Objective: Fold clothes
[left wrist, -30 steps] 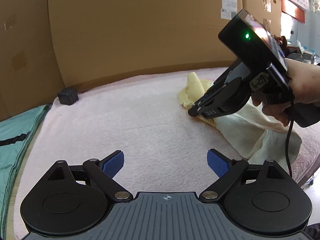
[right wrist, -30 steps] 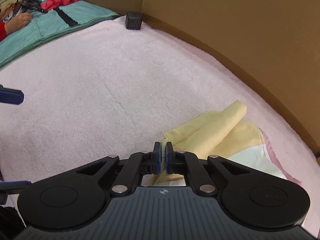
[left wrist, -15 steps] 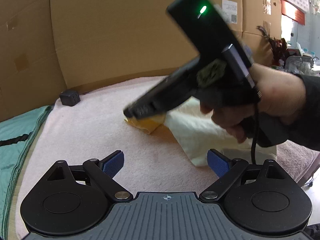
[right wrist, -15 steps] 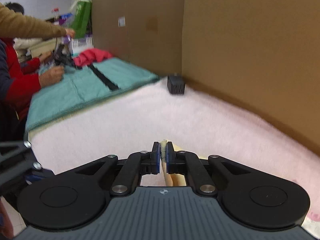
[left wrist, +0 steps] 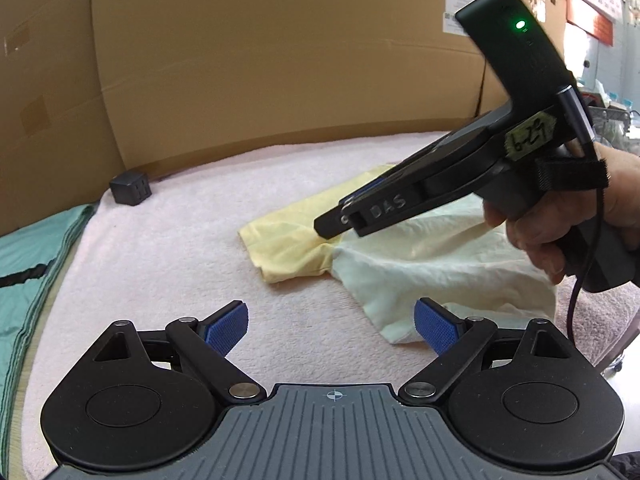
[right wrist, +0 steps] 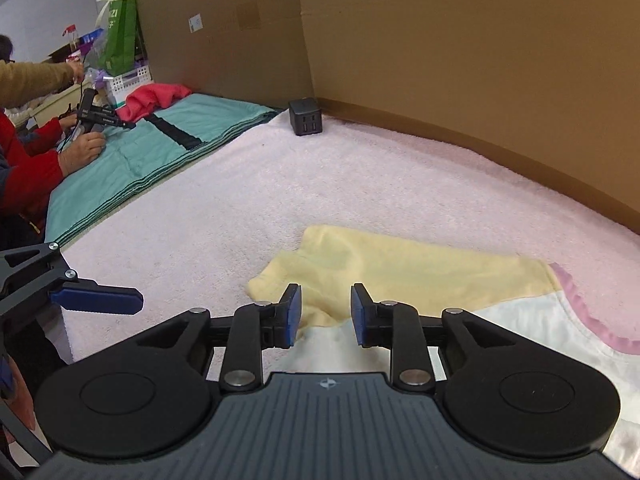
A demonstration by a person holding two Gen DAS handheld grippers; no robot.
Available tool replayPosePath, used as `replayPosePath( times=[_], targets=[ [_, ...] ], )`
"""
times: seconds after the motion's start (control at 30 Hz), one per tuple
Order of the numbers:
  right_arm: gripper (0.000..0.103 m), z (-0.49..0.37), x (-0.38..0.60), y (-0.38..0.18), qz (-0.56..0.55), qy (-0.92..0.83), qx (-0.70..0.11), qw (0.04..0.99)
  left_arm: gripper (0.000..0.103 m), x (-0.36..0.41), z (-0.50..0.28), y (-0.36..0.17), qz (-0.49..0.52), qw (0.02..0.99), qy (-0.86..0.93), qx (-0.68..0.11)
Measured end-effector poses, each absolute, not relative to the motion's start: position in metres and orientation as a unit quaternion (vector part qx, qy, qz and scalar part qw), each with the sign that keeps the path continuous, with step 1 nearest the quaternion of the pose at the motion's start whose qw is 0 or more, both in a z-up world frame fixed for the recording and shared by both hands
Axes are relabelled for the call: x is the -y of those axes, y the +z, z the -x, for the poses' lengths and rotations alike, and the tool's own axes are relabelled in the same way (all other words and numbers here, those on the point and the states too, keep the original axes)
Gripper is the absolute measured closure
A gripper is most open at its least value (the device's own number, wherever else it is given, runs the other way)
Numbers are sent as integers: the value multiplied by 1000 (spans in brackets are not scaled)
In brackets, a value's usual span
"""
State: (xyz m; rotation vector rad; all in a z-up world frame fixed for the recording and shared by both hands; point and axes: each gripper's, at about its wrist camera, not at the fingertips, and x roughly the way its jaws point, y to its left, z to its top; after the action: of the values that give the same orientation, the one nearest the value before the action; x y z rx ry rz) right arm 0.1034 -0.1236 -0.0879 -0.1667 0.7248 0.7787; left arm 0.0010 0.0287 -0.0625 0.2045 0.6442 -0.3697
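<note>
The right gripper (right wrist: 325, 315) has just been opening; its jaws stand partly apart over the yellow sleeve (right wrist: 360, 268) of the cream garment (left wrist: 432, 256), pressing on nothing. That reads as a fold just released on the pink-towelled tabletop (right wrist: 320, 176). The left gripper (left wrist: 330, 322) hangs wide open and empty nearby. Next likely comes picking a fresh edge to fold.

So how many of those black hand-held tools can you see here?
3. The left tool sits open near the camera, the right tool is above the yellow garment, and another person's tool is over the green cloth.
</note>
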Motion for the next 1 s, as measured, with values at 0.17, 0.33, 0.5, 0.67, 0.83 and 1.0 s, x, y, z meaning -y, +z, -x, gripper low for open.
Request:
replayPosePath(
  times=[0.17, 0.33, 0.5, 0.67, 0.83, 1.0],
  targets=[
    [61, -99, 154, -75, 34, 380, -339, 860, 7, -27, -4, -64, -102, 925, -177, -321],
    [59, -93, 183, -66, 3, 375, -332, 865, 7, -29, -13, -65, -87, 925, -166, -329],
    [51, -88, 209, -59, -4, 354, -317, 880, 7, -25, -22, -65, -80, 925, -163, -334],
    [49, -90, 231, -57, -16, 328, -309, 893, 7, -17, -29, -66, -82, 922, -170, -338],
    [49, -95, 242, -63, -25, 308, -313, 898, 7, -11, -29, -67, -87, 920, -177, -338],
    [49, -95, 239, -69, -25, 308, -318, 896, 7, -10, -28, -66, -88, 920, -177, -339]
  ],
)
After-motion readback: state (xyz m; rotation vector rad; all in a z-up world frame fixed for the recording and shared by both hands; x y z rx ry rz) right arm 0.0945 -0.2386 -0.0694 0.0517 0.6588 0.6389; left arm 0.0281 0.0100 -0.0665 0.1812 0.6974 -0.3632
